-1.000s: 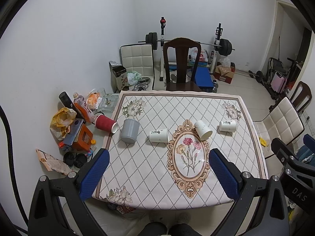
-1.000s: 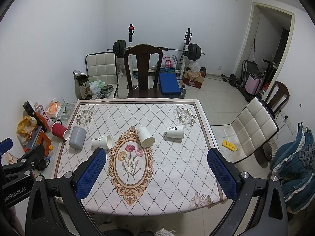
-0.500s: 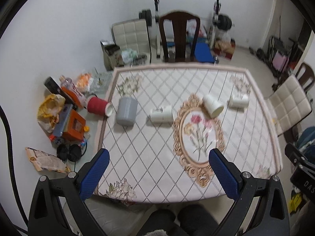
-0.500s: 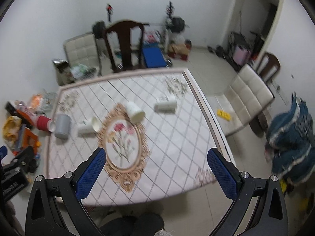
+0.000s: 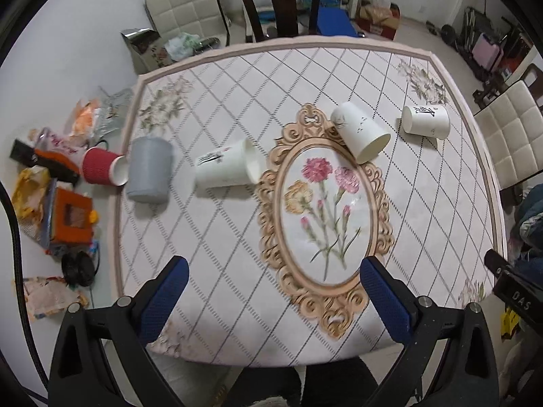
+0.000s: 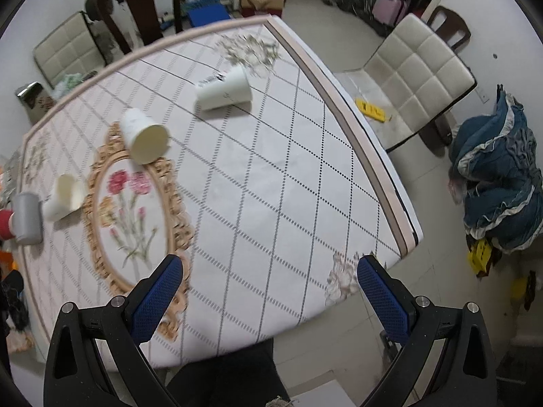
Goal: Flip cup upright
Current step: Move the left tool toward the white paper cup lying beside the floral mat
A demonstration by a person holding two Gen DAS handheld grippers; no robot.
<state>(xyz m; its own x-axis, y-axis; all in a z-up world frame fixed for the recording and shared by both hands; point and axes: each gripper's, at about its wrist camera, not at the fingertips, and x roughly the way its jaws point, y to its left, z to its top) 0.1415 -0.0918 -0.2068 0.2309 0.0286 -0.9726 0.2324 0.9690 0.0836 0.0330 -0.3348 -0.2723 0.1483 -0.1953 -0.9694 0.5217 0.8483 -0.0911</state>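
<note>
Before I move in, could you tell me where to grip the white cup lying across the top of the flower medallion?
Grip the middle white cup across its side wall, coming from above. It lies on its side, mouth toward you, so the wall is exposed.

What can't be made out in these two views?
- Red cup: cut off by the right view's left edge, behind the grey cup.
- Print on the far white cup: blurred in the right view.
- Grey cup's opening: faces away in both views.
</note>
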